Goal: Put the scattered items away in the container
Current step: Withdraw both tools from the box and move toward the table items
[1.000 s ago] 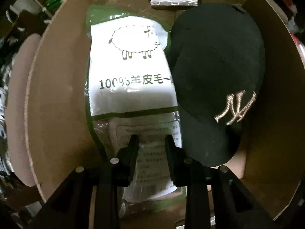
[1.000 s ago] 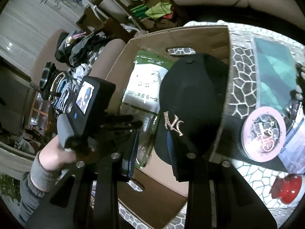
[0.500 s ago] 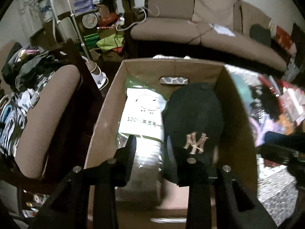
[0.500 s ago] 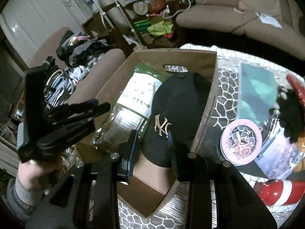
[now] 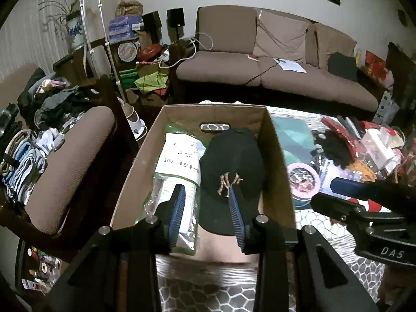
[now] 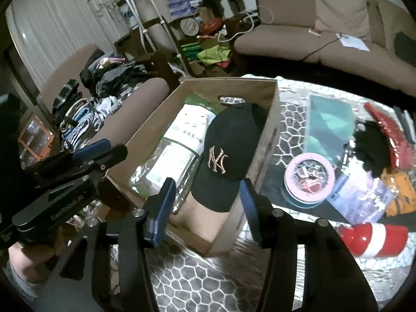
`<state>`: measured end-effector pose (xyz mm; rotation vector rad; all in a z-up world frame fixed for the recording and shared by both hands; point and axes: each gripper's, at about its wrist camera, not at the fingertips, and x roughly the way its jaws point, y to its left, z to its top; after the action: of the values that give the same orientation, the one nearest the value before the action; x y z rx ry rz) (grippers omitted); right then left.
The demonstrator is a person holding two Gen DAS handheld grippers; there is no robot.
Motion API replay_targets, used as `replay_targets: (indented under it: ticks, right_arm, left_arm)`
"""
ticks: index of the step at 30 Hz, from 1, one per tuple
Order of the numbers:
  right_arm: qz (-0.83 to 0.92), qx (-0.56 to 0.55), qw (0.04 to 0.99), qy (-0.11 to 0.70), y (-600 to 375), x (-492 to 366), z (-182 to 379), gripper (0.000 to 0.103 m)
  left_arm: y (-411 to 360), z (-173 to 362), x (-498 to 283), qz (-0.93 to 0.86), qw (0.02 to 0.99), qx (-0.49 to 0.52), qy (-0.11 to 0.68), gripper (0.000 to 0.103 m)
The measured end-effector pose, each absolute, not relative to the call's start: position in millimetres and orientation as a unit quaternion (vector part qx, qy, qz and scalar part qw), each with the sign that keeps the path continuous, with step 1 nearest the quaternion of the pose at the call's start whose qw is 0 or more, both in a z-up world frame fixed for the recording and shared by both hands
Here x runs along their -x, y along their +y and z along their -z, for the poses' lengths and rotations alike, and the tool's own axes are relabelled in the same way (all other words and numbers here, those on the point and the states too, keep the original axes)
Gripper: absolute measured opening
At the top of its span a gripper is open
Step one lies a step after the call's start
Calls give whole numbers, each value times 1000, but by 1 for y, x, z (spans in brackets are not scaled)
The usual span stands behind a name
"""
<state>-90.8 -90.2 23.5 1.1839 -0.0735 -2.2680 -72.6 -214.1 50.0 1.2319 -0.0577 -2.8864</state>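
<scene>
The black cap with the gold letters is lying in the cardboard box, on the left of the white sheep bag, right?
Nearly. The black cap is in the cardboard box, but it lies to the right of the white sheep bag, not the left. The left wrist view shows them side by side.

- Right hand-held gripper (image 6: 206,189), lower centre of the frame, jaws opening, nothing between them.
- Behind it, cardboard box (image 6: 270,135) holds black cap (image 6: 228,150) beside white packet (image 6: 187,130).

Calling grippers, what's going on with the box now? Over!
Left gripper and right gripper opening, both empty, above the box. Cap and packet inside. Pink tin waiting outside.
</scene>
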Motion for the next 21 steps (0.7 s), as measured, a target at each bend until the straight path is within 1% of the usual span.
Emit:
replay_targets:
  ticks: [1,2,3,4,8,14,21]
  right_arm:
    - [851,-441,284,-27,-87,88,-25,58]
    - [854,-438,281,-27,-82,84,-27,65]
    - [857,-435,277,-29,-76,78,-28,68]
    - [860,-431,272,-30,-70,73,-29,70]
    - [870,-426,246,-29,-43,54,-29,72]
    - [879,-423,210,-68,23,32,-23,72]
    - [887,-426,144,-107,141,12,1,72]
  left_arm:
    - [-210,-52,68,921,1,-388,-17,51]
    - [-207,-53,64,923,0,-384,-15,57]
    - [-202,-55,58,926,-2,-378,-11,68]
    - [-198,-57,53,928,-5,-373,-7,73]
    - [-176,-58,40,929,-20,-370,2,75]
    - [-137,-51,22,926,-51,-374,4,75]
    - [-78,-9,11,907,-118,-404,7,80]
